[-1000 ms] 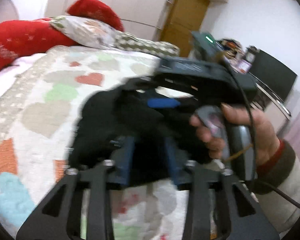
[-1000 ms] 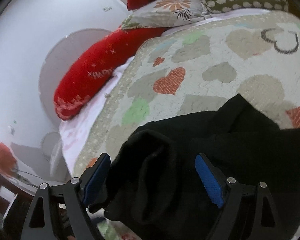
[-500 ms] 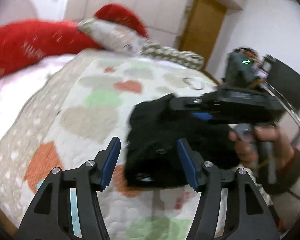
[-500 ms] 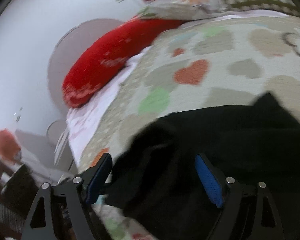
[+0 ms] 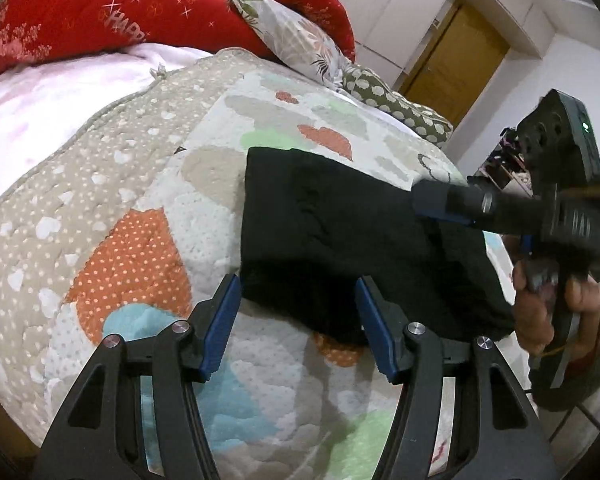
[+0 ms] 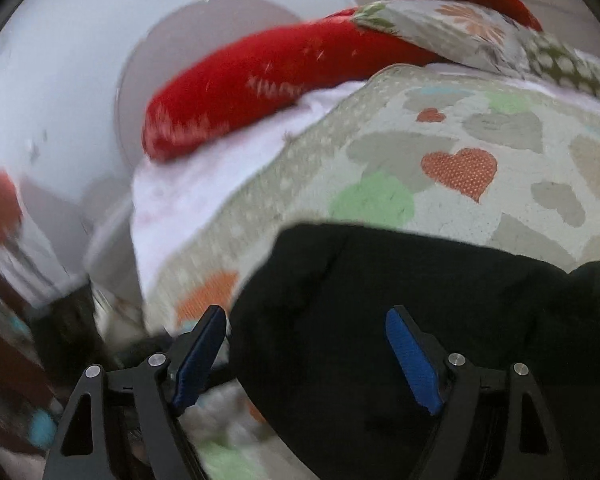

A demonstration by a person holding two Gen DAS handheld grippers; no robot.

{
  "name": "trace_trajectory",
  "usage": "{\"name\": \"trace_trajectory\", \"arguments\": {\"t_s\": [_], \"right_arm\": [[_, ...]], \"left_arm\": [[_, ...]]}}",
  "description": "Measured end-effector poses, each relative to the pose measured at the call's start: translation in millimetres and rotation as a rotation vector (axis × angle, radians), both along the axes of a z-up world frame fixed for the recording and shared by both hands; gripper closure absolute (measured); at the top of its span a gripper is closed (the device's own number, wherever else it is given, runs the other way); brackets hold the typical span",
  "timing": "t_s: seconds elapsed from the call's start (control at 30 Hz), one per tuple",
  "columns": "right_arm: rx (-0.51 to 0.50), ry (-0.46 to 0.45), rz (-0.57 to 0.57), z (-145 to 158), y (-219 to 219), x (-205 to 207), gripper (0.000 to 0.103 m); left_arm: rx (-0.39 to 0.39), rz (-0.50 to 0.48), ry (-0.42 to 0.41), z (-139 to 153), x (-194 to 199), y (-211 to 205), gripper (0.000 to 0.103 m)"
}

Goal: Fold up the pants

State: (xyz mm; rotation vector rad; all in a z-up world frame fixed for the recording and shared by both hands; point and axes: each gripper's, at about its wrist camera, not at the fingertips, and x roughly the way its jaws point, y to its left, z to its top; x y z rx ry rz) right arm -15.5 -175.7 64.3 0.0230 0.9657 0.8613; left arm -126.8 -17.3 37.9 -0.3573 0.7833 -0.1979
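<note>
The black pants [image 5: 340, 232] lie as a folded bundle on the bed, on the heart-patterned quilt [image 5: 132, 240], roughly in its middle and toward the near edge. The top layer shows a fairly straight far edge and a squared far-left corner; the near edge is thicker and uneven, and part of it bulges toward my left gripper.

My left gripper [image 5: 298, 320] stands wide open and holds nothing. Its blue pads [image 5: 220, 320] sit on either side of the near edge of the pants, above the quilt; I cannot tell whether either pad touches the cloth.

My right gripper [image 6: 306, 360] is likewise spread wide, with nothing clamped. From its own camera the pants fill the space between and beyond the fingers. In the left wrist view this gripper [image 5: 444, 204] reaches in from the right, its tip low over the right part of the bundle; whether it rests on the fabric I cannot tell. My right hand [image 5: 540, 304] grips its handle at the right side of the bed.

At the head of the bed: a long red cushion [image 5: 100, 16], a floral pillow [image 5: 296, 40] leaning on it, and a spotted olive pillow [image 5: 396, 108] beside that. A wooden door [image 5: 456, 64] stands beyond
</note>
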Motion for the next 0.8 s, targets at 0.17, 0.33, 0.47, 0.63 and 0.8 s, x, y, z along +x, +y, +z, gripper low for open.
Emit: {"name": "trace_trajectory", "arguments": {"t_s": [0.17,0.33,0.47,0.63,0.8], "right_arm": [[-0.026,-0.036,0.094,-9,16,-17,0.036],[-0.084,-0.090,0.154,-17,25,-40,0.044],[-0.167,-0.154,0.193,-31,51,-48,0.069],[-0.103,-0.122,0.189,-29,42,-44,0.094],[-0.078,-0.163,0.185,1,21,-46,0.094]], "left_arm": [[0.134,0.029,0.005,1,-10,13,0.044],[0.116,0.124,-0.029,11,-14,40,0.044],[0.075,0.161,-0.009,4,-11,45,0.044],[0.032,0.188,-0.009,7,-12,51,0.044],[-0.021,0.200,-0.035,14,-16,56,0.044]]}}
